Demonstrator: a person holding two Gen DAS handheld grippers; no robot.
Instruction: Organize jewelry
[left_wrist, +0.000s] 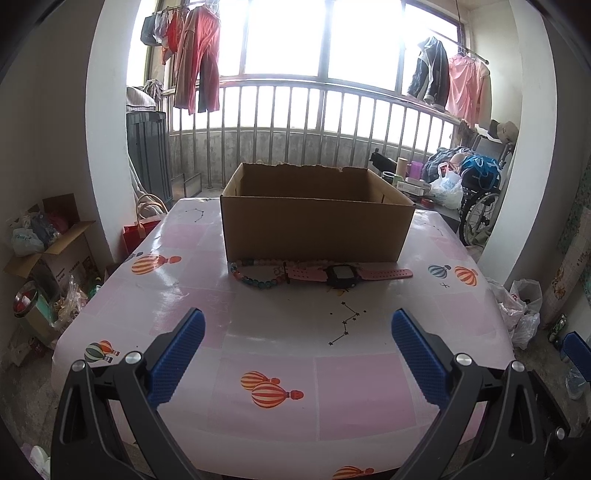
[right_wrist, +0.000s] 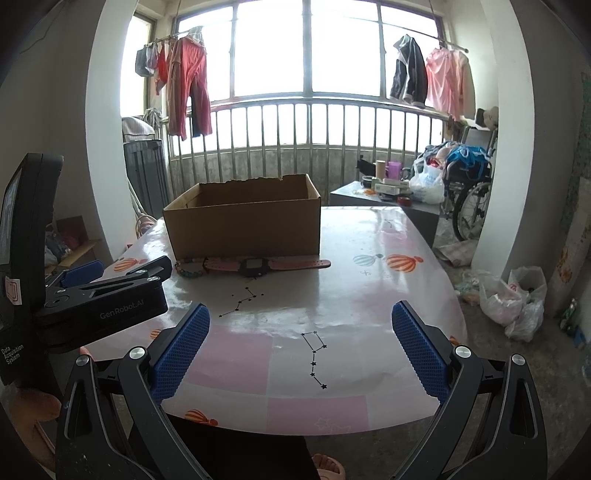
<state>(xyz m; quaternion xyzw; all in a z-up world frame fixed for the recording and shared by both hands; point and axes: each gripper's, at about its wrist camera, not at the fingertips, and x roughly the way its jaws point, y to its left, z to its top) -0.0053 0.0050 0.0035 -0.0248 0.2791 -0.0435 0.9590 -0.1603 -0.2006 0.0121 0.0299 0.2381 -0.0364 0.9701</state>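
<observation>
Both grippers held above the near edge of a table (left_wrist: 280, 332) covered in a glossy pink cloth printed with hot-air balloons and constellations. The left gripper (left_wrist: 297, 325) has its blue-padded fingers spread wide and holds nothing; the right gripper (right_wrist: 301, 321) is likewise spread wide and empty, with the left tool's body visible at its left.

An open cardboard box (left_wrist: 316, 230), its rear rim torn, stands toward the far side of the table, probably as the receptacle. The jewelry lies in a row against the foot of the box's near wall: a beaded bracelet (left_wrist: 255, 275) at the left, touching or overlapping one strap end of a pink-strapped watch (left_wrist: 343, 276) laid flat with its straps extended.

This placement leaves a broad bare stretch of cloth between the grippers and the items, giving an unobstructed forward approach. The box wall directly behind the items limits overshoot; a lift over its near rim seems required.
</observation>
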